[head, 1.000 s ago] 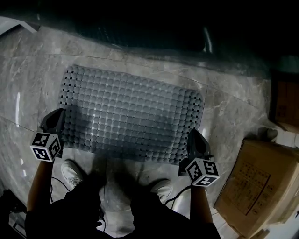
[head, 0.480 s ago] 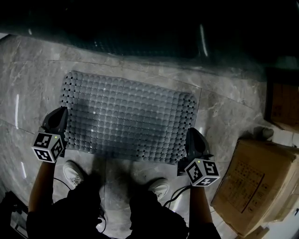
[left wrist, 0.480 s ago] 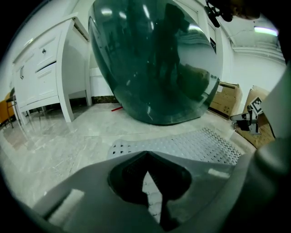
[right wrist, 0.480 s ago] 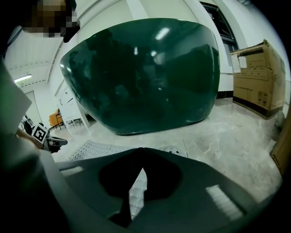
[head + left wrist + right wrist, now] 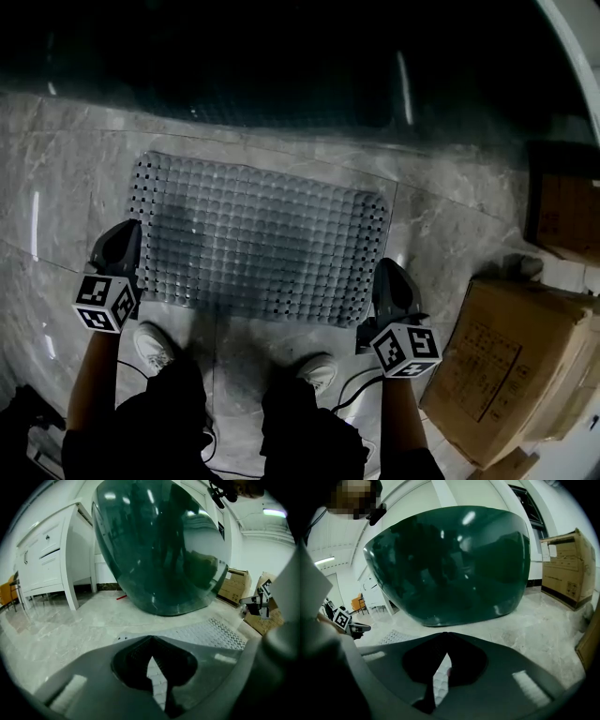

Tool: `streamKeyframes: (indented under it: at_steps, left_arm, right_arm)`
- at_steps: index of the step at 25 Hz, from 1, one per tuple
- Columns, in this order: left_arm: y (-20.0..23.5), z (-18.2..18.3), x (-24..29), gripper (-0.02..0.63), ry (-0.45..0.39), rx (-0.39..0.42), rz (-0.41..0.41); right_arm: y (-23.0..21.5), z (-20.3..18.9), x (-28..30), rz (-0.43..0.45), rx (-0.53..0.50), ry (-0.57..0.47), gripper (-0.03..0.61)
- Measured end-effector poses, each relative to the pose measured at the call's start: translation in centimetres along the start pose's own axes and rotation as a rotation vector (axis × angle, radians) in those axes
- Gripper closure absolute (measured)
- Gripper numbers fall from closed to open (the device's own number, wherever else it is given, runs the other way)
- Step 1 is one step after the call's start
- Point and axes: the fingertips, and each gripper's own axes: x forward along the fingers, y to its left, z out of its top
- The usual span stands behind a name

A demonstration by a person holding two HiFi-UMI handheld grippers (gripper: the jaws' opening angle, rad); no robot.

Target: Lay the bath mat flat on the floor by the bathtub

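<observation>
Lying flat on the floor (image 5: 56, 187) at the bathtub's (image 5: 281, 56) 6 o'clock, the bath mat (image 5: 258, 239) looks placed. The left gripper (image 5: 125, 232) at its 8 o'clock corner and the right gripper (image 5: 389, 270) at 4 o'clock have fingers closed, empty; probably only backing away remains.

Left tongs (image 5: 124, 232) and right tongs (image 5: 388, 268), jaws together, nose-down.

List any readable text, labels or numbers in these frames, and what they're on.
No text can be read in any view.
Large cardboard box: dark print on top, too blurred to read.
Cardboard box by the wall, right gripper view: white labels, too small to read.
Marker cubes: square patterns only, no letters.
</observation>
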Motion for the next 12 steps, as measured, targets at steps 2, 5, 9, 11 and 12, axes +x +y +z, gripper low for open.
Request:
streamKeyframes:
  at_steps: [2, 5, 9, 11, 12]
  left_arm:
    - [-0.1, 1.2, -0.3, 0.614, -0.012, -0.004, 0.005]
    - [-0.7, 2.5, -1.5, 0.614, -0.003, 0.006, -0.005]
    - [-1.9, 5.5, -4.0, 0.614, 0.014, 0.021, -0.017]
    - [-2.5, 7.8, -5.5, 0.614, 0.005, 0.033, -0.019]
    - [-2.8, 9.1, -6.2, 0.614, -0.005, 0.038, -0.017]
  right_arm:
    - [0.4, 1.2, -0.6, -0.005, 0.000, -0.009, 0.552]
    - [1.6, 3.2, -2.3, -0.003, 0.000, -0.009, 0.552]
    - [2.9, 7.1, -4.8, 0.000, -0.007, -0.017, 0.552]
    - [3.4, 9.1, -6.1, 0.001, 0.000, -0.020, 0.552]
    - [3.6, 10.1, -6.8, 0.000, 0.002, -0.021, 0.552]
